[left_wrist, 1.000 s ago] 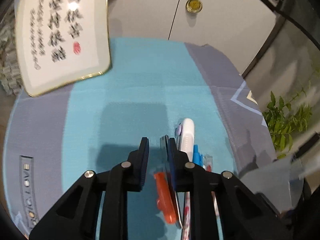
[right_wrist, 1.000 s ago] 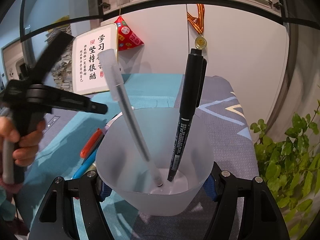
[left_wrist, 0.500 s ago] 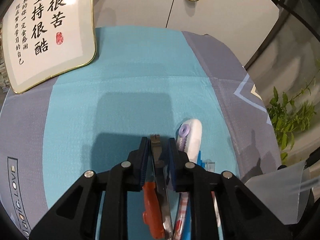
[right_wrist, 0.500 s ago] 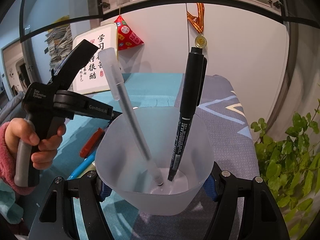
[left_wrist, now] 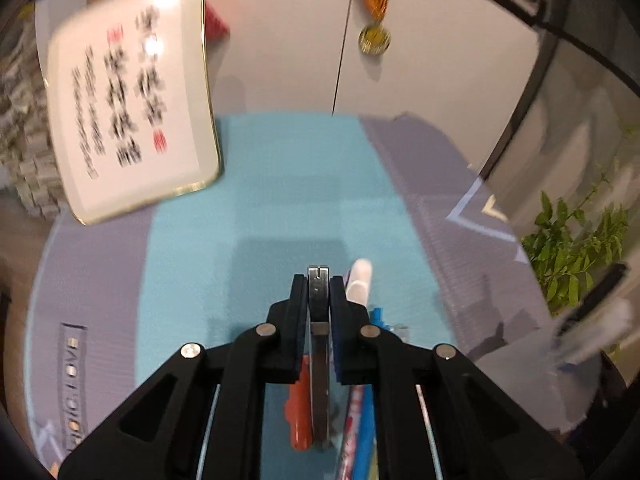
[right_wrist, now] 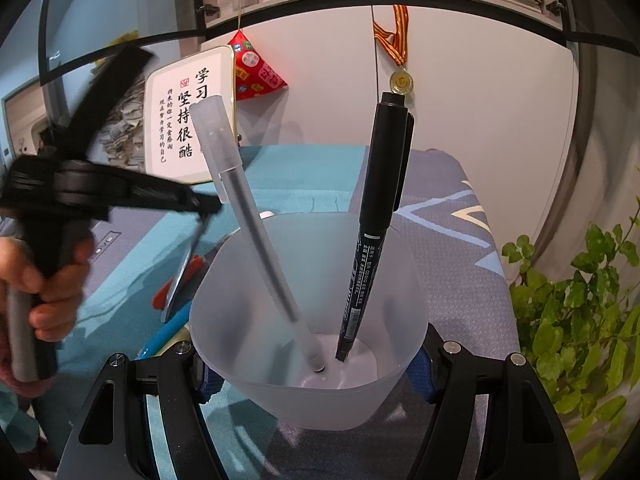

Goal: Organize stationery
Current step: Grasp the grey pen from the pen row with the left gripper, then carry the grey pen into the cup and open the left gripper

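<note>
My left gripper [left_wrist: 319,286] is shut on a flat metal utility knife [left_wrist: 319,360] with an orange handle and holds it lifted off the blue mat [left_wrist: 280,200]. Below it lie a white correction tape [left_wrist: 359,284], a blue pen [left_wrist: 366,440] and a patterned pen [left_wrist: 348,432]. My right gripper [right_wrist: 312,364] is shut on a frosted plastic cup [right_wrist: 312,320] that holds a grey gel pen [right_wrist: 256,224] and a black marker [right_wrist: 376,216]. The left gripper [right_wrist: 208,204] with the knife [right_wrist: 180,276] hangs just left of the cup.
A framed calligraphy plaque [left_wrist: 128,104] leans at the back left of the mat. A medal [left_wrist: 374,38] hangs on the white cabinet behind. A green plant [right_wrist: 580,312] stands to the right of the table. A red ornament [right_wrist: 256,68] hangs by the plaque.
My left gripper closed on the utility knife and lifted it off the mat, swinging towards the cup. The right gripper and the cup stayed still.
</note>
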### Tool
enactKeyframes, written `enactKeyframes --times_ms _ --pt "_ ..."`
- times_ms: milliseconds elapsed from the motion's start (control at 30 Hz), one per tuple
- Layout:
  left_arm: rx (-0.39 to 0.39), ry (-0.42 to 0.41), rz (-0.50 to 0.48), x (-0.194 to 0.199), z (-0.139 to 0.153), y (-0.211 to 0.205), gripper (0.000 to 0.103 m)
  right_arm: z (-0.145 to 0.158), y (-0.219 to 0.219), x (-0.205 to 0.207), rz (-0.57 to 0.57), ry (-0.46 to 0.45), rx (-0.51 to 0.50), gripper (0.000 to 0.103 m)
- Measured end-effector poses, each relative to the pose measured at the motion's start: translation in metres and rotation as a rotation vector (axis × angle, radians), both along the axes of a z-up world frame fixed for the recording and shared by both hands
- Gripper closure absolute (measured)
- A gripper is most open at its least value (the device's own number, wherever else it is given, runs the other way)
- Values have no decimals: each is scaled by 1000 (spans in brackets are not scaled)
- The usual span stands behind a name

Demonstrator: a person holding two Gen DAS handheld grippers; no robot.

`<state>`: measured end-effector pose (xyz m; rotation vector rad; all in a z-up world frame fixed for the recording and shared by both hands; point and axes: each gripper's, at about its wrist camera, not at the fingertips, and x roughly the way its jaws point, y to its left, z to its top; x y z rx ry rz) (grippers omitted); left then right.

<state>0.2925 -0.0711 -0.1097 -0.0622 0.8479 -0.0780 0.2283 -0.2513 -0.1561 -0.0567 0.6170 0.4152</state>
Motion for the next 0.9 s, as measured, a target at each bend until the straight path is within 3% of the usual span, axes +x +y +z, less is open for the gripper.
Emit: enactKeyframes --times_ms 300,467,900 --pt "31 -166 -28 -42 49 -6 94 -2 1 1 1 11 3 31" --pt "3 -232 -49 -56 72 -8 94 -2 0 1 2 14 4 31" --pt "-178 -399 -203 -86 145 -44 94 -2 0 2 2 13 3 31"
